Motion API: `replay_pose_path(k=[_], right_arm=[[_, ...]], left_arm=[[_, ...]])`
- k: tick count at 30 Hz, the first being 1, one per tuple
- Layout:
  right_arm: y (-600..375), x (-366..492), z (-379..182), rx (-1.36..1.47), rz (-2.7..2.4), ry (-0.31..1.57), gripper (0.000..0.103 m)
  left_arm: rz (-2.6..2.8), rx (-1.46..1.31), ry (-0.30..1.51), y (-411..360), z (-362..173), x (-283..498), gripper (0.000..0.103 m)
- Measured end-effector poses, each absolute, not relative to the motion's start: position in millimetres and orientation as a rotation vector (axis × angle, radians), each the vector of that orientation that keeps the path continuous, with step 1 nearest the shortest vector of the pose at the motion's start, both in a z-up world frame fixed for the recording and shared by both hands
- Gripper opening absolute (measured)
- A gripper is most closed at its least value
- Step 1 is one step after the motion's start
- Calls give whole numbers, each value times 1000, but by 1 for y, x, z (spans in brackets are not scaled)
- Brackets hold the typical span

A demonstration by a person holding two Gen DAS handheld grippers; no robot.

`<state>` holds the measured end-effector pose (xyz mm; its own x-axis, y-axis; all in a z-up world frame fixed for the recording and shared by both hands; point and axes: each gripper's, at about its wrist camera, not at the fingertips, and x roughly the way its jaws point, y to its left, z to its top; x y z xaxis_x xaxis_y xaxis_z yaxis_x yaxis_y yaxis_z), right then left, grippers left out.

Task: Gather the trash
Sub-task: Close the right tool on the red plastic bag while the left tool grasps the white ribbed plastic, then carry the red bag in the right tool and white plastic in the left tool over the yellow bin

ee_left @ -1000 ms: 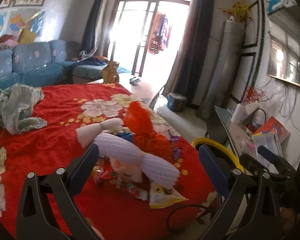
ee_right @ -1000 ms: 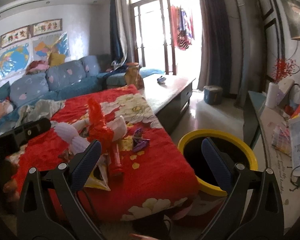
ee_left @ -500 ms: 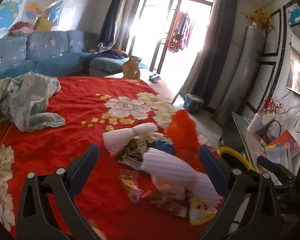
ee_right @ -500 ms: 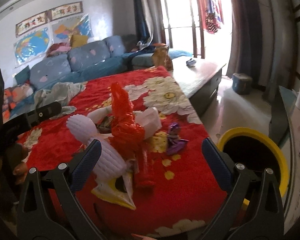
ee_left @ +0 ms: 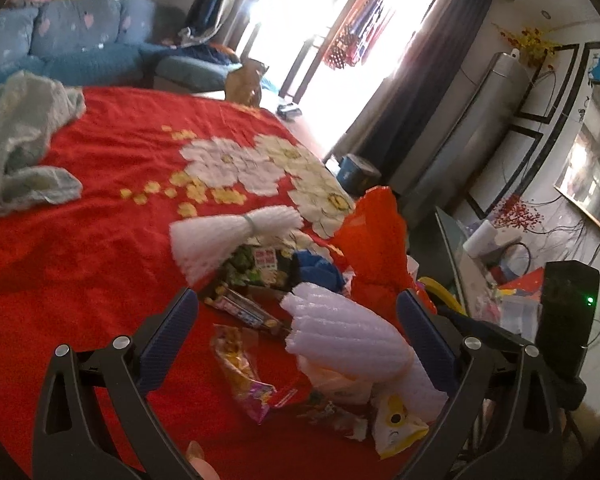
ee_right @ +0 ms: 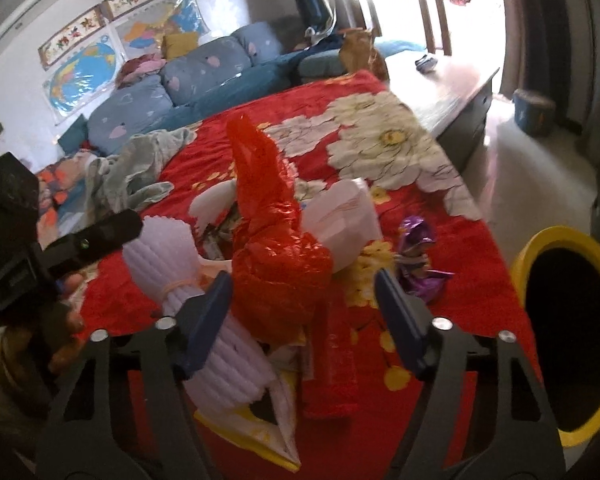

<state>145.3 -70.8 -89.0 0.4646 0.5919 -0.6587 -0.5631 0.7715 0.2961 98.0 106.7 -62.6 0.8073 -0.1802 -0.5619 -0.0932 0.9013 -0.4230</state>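
the trash sits heaped on the red blanket (ee_right: pixel 420 364) near its edge: a red plastic bag (ee_right: pixel 276 264), white foam sleeves (ee_left: pixel 348 336), snack wrappers (ee_left: pixel 244 376), a purple wrapper (ee_right: pixel 418 256). the right gripper (ee_right: pixel 302 304) hangs wide open around the red bag, empty. the left gripper (ee_left: pixel 296 328) is wide too, over a foam sleeve. the yellow bin (ee_right: pixel 556 240) stands just off the blanket's edge. i'd worry a pinch on that slack bag slips, or drags loose wrappers onto the floor
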Motion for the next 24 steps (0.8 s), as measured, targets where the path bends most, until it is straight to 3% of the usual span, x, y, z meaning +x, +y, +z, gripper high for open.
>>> replay_pose_path(k=[1,5,6,8,11,17,24], right_arm=[[-69,146,-91,40,726,835,54],[-61,142,-93,41,785,849,26],[-60,140,-91,38,785,842,24],[-59,136,-88,30,787,817,16],[-63,136,-85,38,790,797,13],[-79,135,-67,84,762,731,11],[-115,135,-51,136,689,684,11]], left_arm=[[-59,-463,641,106,-65,100,94],[-96,-463,658,99,-68,105,65],[-102,-462,658,98,-68,105,54],[-110,-451,649,95,-65,105,42],[-123,-437,625,92,-58,101,31],[-134,-376,550,81,-31,89,23],[-153,-310,494,57,-6,85,22]])
